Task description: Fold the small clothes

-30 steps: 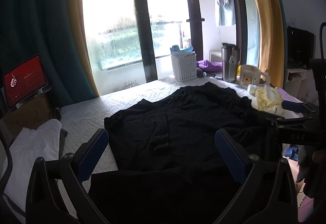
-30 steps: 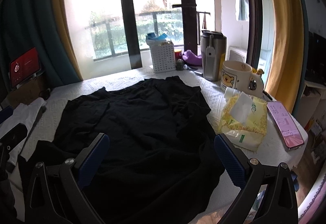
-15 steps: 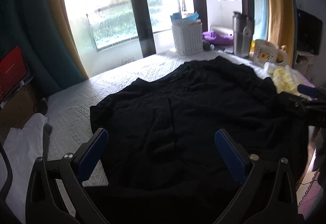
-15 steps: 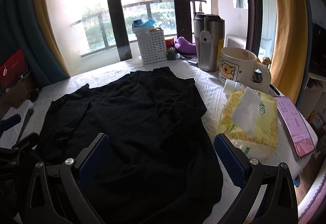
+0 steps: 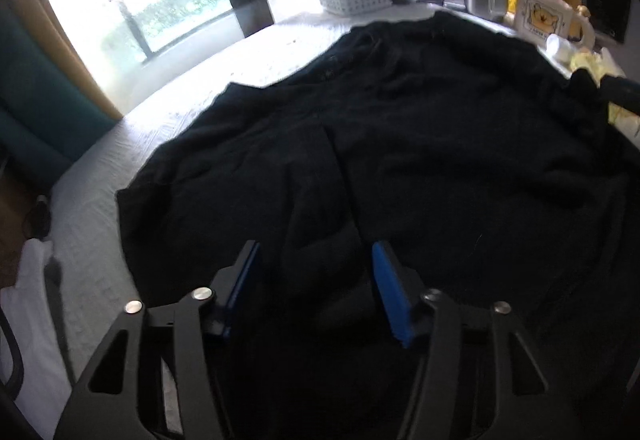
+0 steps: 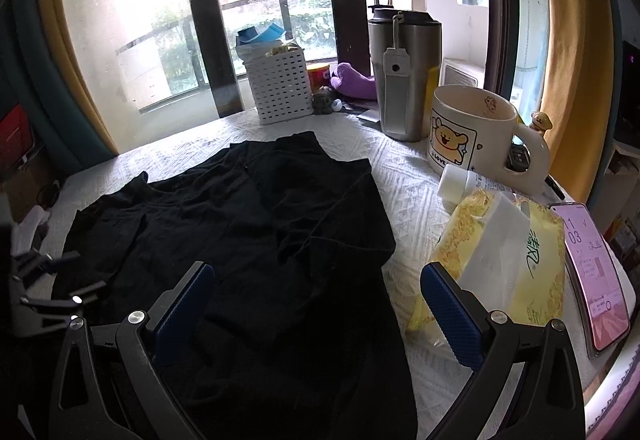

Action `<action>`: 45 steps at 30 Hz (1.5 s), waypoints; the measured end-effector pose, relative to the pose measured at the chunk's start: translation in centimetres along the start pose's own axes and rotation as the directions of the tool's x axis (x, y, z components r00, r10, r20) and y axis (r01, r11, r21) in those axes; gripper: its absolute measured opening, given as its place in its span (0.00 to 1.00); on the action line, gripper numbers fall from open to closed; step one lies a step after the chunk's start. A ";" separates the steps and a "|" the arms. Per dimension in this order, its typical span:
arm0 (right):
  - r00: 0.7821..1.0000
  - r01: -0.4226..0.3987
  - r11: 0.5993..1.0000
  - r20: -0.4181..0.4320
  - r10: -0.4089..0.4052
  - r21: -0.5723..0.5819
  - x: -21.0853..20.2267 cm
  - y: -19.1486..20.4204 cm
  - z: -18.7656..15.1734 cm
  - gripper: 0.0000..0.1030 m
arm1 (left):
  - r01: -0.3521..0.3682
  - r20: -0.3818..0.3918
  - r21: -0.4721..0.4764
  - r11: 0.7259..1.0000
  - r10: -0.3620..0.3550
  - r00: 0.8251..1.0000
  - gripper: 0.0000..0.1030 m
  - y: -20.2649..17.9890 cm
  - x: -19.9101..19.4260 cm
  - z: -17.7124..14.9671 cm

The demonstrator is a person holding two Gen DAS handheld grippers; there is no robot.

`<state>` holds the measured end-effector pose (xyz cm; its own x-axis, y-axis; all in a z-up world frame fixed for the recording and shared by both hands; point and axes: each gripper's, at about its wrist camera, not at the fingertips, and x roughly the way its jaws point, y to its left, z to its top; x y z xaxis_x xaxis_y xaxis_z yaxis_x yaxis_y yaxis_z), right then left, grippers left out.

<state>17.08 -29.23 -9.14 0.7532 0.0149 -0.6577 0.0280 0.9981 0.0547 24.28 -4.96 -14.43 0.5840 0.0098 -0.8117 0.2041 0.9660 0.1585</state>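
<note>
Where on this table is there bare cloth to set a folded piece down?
Free: the white cover between the black garment and the window, left of the white basket. Crowded: the right side, with steel tumbler, mug, tissue pack and phone.

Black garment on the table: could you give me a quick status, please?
Left hand-held gripper closing over a fabric ridge. Right hand-held gripper open above black garment, spread unfolded. Tissue pack beside its right edge.

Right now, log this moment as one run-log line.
stage: first grasp | left gripper: jaws just closing over a ridge of black shirt, not yet pinched | right gripper: open above shirt | shirt: spread on white table, unfolded
</note>
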 end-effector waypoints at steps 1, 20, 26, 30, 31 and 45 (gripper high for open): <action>1.000 0.004 1.000 -0.002 -0.004 0.005 0.0 0.0 0.0 1.00 | -0.005 -0.003 -0.011 1.000 0.005 1.000 0.21 0.3 0.1 -0.1; 0.999 -0.035 0.999 0.005 0.036 -0.037 -1.2 4.7 0.4 1.00 | -0.149 0.211 -0.474 0.868 0.276 0.938 0.07 17.0 -9.2 -4.1; 0.998 -0.058 0.997 0.024 0.060 -0.053 -2.1 5.3 0.7 1.00 | -0.175 0.247 -0.530 0.829 0.349 0.904 0.06 21.1 -9.8 -3.5; 0.998 -0.059 0.997 0.026 0.060 -0.045 -2.3 4.8 0.3 1.00 | -0.222 0.252 -0.546 0.808 0.411 0.876 0.01 23.1 -10.7 -3.2; 0.998 -0.056 0.998 0.026 0.057 -0.041 -2.4 4.7 0.0 1.00 | -0.255 0.250 -0.542 0.801 0.444 0.861 0.01 23.6 -11.3 -3.2; 0.998 -0.058 0.998 0.002 0.058 -0.005 -2.2 4.4 -0.9 1.00 | -0.009 0.259 -0.512 0.859 0.165 0.952 0.01 19.1 -9.6 -6.2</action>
<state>14.96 -24.80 -8.12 0.7549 0.0726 -0.6518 -0.0192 0.9959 0.0887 17.68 15.01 -7.06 0.7929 0.1018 -0.6008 -0.2328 0.9617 -0.1444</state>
